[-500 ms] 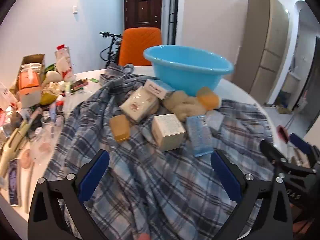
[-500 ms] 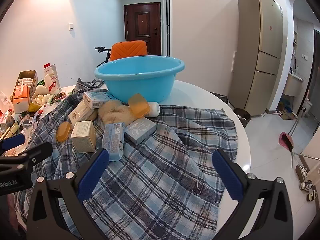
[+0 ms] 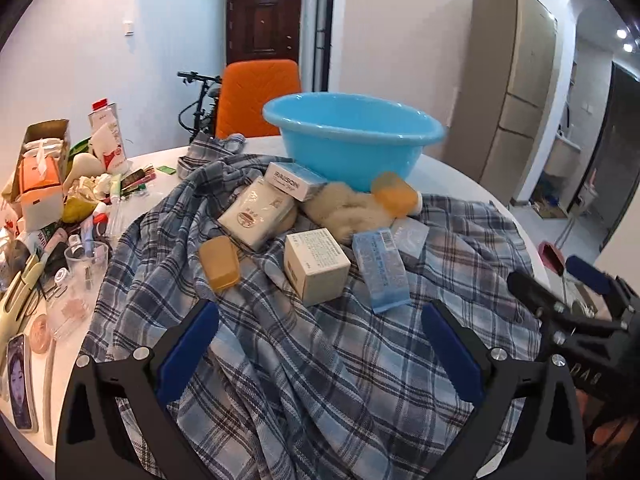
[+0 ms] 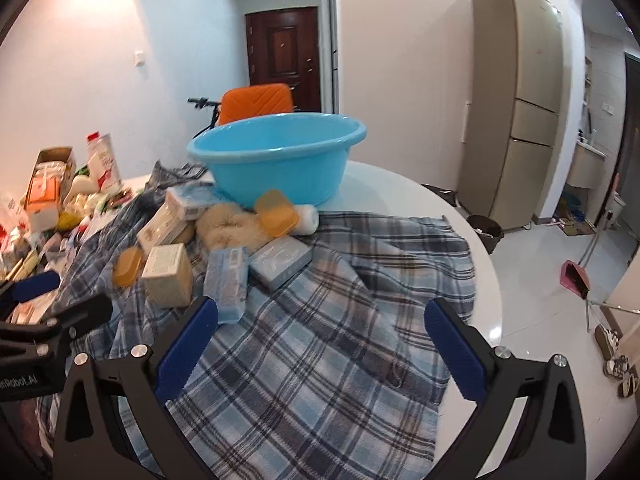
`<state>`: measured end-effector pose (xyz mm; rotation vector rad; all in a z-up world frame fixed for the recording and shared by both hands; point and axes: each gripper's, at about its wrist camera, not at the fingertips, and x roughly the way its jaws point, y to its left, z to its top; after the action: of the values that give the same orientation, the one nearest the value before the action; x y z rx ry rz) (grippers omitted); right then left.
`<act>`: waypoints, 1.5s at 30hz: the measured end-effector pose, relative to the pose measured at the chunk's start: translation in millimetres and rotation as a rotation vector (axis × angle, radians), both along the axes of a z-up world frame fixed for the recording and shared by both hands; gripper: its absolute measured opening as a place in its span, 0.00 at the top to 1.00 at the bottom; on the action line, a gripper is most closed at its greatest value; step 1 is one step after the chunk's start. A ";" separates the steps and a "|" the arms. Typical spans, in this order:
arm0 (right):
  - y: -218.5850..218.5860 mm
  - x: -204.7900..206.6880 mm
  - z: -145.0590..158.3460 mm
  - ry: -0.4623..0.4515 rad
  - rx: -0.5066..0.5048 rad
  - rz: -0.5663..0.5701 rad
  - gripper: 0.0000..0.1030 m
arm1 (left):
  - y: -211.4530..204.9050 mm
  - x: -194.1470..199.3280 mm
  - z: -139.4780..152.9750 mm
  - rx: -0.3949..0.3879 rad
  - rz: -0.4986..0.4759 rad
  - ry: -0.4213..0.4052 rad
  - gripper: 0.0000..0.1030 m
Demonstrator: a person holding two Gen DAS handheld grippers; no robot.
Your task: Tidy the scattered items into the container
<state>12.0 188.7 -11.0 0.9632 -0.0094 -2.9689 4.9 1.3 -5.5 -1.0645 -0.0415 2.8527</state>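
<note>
A blue plastic basin (image 3: 352, 136) (image 4: 276, 156) stands at the back of a plaid cloth (image 3: 320, 360) (image 4: 320, 340) on a round white table. In front of it lie a cream box (image 3: 316, 264) (image 4: 168, 272), a light blue box (image 3: 382, 268) (image 4: 226, 280), a grey-blue box (image 4: 280, 258), two orange soap cases (image 3: 219, 262) (image 4: 277, 212), a white packet (image 3: 256, 210), a white RAISON box (image 3: 294, 180) and a beige fluffy item (image 3: 344, 208) (image 4: 228, 226). My left gripper (image 3: 320, 344) is open and empty, short of the cream box. My right gripper (image 4: 320, 344) is open and empty above bare cloth.
Clutter fills the table's left side: a tissue box (image 3: 36, 176), a carton (image 3: 106, 136), tubes, a glass cup (image 3: 86, 256) and a phone (image 3: 18, 380). An orange chair (image 3: 258, 96) stands behind the table. A fridge (image 4: 516, 120) and a bin (image 4: 486, 232) are at right.
Both grippers have eased slightly back and up from the pile; the items look a little farther. Nothing on the cloth moved.
</note>
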 end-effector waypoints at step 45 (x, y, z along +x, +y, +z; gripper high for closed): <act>-5.7 -2.3 -5.4 -0.013 0.016 0.001 0.00 | -7.2 3.8 -1.9 -0.009 0.023 -0.019 0.00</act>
<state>9.7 182.9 -16.5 0.9844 0.0141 -2.9658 8.7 -5.9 -7.4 -1.1005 -0.0434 2.8658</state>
